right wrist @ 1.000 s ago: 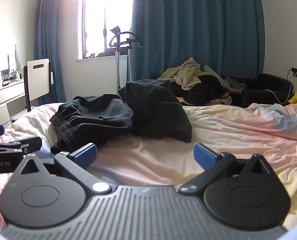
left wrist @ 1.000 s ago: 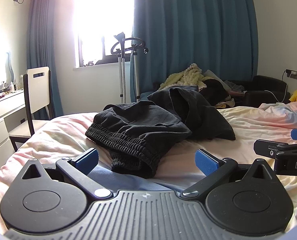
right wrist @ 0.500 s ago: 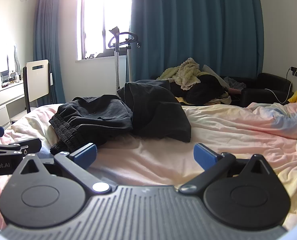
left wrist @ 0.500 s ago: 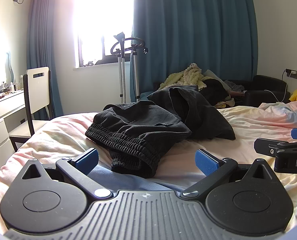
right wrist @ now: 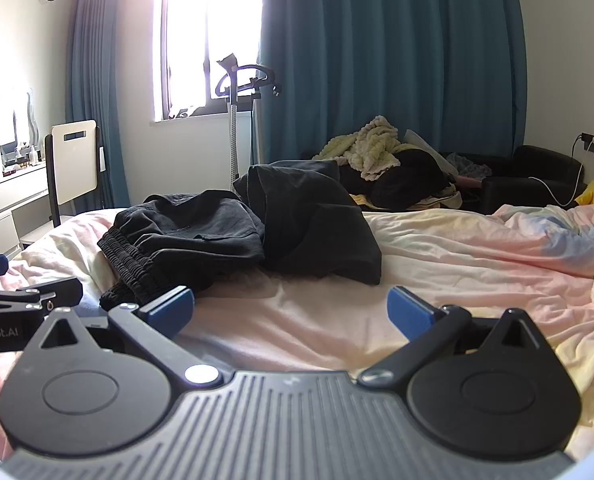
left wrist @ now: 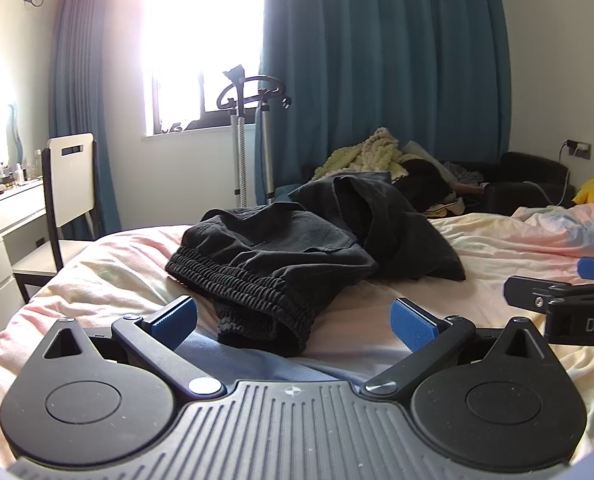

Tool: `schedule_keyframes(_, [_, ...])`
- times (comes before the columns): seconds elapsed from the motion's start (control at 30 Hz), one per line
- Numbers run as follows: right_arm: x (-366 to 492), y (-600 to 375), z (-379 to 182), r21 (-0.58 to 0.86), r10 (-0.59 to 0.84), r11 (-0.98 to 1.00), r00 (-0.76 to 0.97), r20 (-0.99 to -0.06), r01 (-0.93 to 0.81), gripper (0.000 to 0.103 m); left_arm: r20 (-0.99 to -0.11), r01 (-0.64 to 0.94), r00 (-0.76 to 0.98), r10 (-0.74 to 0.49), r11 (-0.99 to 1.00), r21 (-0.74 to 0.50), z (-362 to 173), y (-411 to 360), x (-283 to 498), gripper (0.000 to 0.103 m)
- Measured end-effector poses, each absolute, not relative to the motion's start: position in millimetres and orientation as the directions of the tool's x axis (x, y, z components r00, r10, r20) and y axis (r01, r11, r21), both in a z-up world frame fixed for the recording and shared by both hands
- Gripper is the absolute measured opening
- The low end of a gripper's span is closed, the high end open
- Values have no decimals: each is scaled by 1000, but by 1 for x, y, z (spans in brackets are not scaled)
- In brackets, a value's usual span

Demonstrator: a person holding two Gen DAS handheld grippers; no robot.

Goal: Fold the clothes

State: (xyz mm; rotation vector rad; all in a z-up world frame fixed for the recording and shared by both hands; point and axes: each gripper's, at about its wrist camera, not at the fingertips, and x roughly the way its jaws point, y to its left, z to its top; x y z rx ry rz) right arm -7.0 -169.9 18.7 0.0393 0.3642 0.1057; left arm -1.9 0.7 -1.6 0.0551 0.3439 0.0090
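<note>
A crumpled black garment (left wrist: 297,252) with an elastic ribbed waistband lies on the bed, the waistband end nearest me. It also shows in the right wrist view (right wrist: 233,232), left of centre. My left gripper (left wrist: 293,320) is open and empty, low over the sheet, with the waistband just ahead between its blue pads. My right gripper (right wrist: 291,308) is open and empty over bare sheet to the right of the garment. Each gripper shows at the edge of the other's view.
The bed has a pink and yellow sheet (right wrist: 457,256). Beyond it stand a garment steamer stand (left wrist: 249,140), a white chair (left wrist: 71,184) and dresser at left, a clothes pile (right wrist: 381,156) on a dark sofa, and teal curtains (left wrist: 377,60).
Almost nothing. Both grippers stay open and nearly still; the right wrist view has crept slightly so the garment sits a little more to the left.
</note>
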Motion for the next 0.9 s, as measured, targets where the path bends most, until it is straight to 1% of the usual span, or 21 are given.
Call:
schedule_keyframes(0.3, [-4,-171,17,54,100,995,931,-352,-86,103,-342,11,940,1,999,35,0,3,-2,103])
schedule_keyframes(0.63, [-5,-173,18,54,93,995,935,-342,-79,103,-336,6,942,10,999,46,-2,2,-1,103])
schedule_keyframes(0.8, [-5,-177,18,69,77,996,940,-333,-57,103,-353,10,936,7,999,44,-4,0,13,103])
schedule_keyframes(0.9, [-6,-181,17,81,62,996,942,-329,-37,103,-360,42,933,-11,996,79,-4,-6,29,103])
